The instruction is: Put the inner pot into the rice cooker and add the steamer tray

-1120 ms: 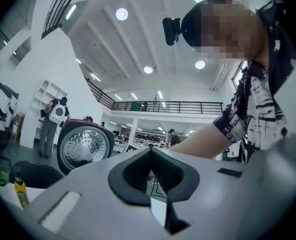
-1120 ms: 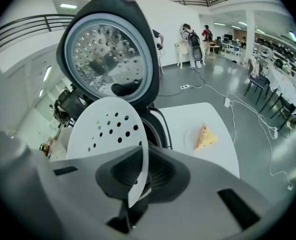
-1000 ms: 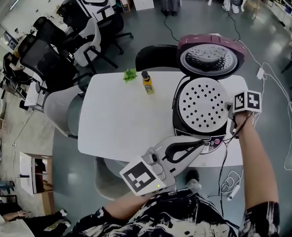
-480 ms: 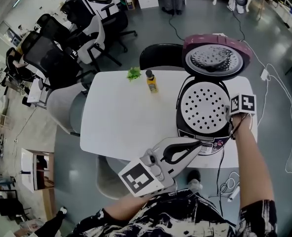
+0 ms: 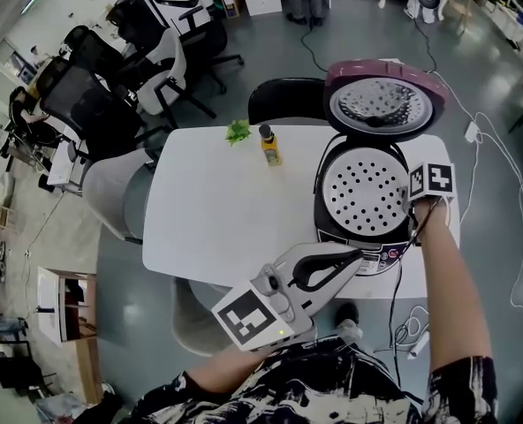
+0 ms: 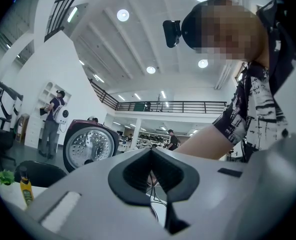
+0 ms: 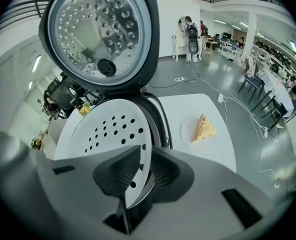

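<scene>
The rice cooker [image 5: 367,256] stands at the right end of the white table [image 5: 217,219] with its purple lid [image 5: 383,104] raised. The white perforated steamer tray [image 5: 363,188] lies flat in its mouth and hides the inner pot. My right gripper [image 5: 411,207] points down at the tray's right rim. In the right gripper view the steamer tray [image 7: 108,129] has its rim between the pads of the right gripper [image 7: 144,159]; the jaws are opening, with no gap showing. My left gripper [image 5: 359,254] hovers shut and empty at the table's near edge; the left gripper [image 6: 150,151] faces the lid [image 6: 88,149].
A yellow bottle [image 5: 269,148] and a small green plant [image 5: 238,132] stand at the table's far edge. A plate with a piece of food [image 7: 204,129] lies right of the cooker. A black chair [image 5: 284,102] is behind the table, and cables [image 5: 509,179] run over the floor.
The right gripper has shifted slightly along the tray's right rim. The tray stays seated in the cooker, and the left gripper has not moved.
</scene>
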### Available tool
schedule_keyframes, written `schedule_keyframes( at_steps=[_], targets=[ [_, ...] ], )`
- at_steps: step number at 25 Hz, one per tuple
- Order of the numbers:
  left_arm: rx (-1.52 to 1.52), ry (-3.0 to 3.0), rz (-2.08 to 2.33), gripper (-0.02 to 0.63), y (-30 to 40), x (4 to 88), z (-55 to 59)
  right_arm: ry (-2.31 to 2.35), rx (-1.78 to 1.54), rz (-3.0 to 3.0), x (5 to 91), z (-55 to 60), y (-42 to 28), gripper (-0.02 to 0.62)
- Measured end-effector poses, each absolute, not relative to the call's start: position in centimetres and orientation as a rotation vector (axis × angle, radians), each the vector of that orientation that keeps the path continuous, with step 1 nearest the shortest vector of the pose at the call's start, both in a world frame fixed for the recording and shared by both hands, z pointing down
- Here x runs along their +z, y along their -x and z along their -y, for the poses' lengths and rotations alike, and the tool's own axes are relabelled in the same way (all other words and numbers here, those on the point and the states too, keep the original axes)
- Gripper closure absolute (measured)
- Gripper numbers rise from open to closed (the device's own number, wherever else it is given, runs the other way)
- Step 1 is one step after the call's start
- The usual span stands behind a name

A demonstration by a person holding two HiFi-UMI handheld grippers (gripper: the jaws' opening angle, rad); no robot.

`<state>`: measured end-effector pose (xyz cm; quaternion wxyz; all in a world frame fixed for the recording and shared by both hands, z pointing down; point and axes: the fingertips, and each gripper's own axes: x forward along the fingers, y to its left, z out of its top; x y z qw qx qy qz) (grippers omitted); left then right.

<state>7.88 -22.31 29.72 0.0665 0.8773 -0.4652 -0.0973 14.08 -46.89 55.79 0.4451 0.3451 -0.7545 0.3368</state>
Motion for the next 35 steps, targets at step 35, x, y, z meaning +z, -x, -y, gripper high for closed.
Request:
schedule_keyframes(
  at_steps=[35],
  targets=[
    [-0.191, -2.673, 1.501, 0.601, -7.0, 27.4, 26.1, -0.462, 0.072, 3.145, 25.2, 30.9, -12.1, 0.595]
  ],
)
